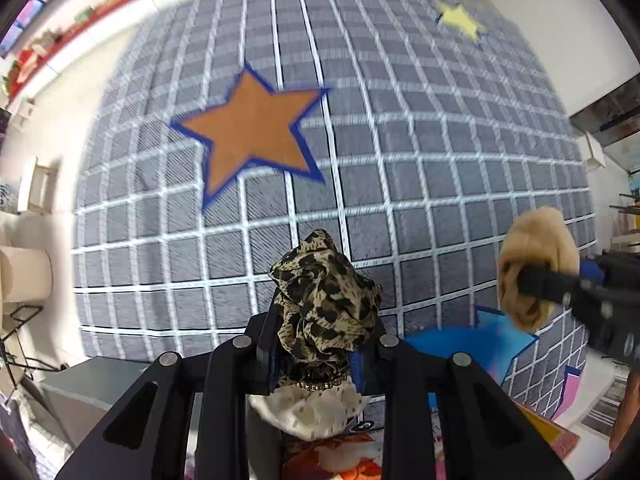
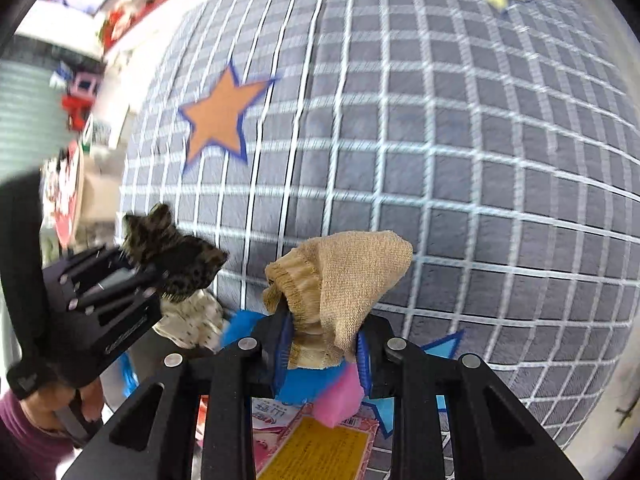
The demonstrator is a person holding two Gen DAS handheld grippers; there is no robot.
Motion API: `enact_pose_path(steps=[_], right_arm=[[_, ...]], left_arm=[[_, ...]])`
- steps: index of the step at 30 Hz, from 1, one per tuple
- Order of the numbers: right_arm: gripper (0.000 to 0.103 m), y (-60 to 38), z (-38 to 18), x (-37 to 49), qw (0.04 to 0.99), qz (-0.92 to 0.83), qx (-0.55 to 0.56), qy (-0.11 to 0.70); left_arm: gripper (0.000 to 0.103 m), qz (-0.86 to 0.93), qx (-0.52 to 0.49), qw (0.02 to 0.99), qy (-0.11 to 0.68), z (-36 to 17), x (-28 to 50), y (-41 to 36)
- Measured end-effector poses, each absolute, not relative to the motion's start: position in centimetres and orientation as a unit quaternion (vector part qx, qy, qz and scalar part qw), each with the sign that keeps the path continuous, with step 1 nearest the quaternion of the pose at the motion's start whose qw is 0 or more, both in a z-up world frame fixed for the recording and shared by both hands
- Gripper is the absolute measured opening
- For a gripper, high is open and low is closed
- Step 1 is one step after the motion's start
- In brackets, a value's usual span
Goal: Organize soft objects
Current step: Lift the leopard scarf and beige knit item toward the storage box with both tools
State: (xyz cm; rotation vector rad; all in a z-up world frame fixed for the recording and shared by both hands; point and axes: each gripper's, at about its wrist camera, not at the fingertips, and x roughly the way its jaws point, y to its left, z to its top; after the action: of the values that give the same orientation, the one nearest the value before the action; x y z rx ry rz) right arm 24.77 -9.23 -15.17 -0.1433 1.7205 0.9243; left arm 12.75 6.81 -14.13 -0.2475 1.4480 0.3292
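The left hand-held gripper [image 1: 316,344] is clamped on one leopard-print cloth [image 1: 324,308], bunched between its fingers and poking out past the tips, above a grey grid-patterned rug [image 1: 440,160]. To its right, the right hand-held gripper [image 2: 322,350] is closed on one tan knit cloth [image 2: 344,280], likewise pinched and sticking forward. One cream dotted fabric [image 1: 312,412] lies just below the leopard piece. The rug shows one orange star [image 1: 252,136] and one yellow star [image 1: 458,18].

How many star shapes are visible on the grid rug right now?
3 at least: an orange star mid-rug, a yellow star at the far right, and a blue star at the near edge, partly hidden. Others may be covered.
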Motion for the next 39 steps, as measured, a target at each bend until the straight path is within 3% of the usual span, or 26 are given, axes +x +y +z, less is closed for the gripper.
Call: enact_pose_path(steps=[10, 21, 39], right_arm=[[0.029, -15.7, -7.3, 24.4, 0.618, 0.360, -0.030, 0.698], [0.029, -22.1, -1.2, 15.3, 0.645, 0.329, -0.032, 0.689], [0.029, -14.0, 2.0, 3.6, 0.604, 0.420, -0.084, 0.673]], left_arm=[[0.029, 0.112, -0.080, 0.791, 0.596, -5.5, 7.4, 2.1], [0.029, 0.045, -0.068, 0.804, 0.589, -2.8, -0.4, -3.3], [0.029, 0.149, -0.133, 0.801, 0.564, -1.1, -13.3, 2.5]])
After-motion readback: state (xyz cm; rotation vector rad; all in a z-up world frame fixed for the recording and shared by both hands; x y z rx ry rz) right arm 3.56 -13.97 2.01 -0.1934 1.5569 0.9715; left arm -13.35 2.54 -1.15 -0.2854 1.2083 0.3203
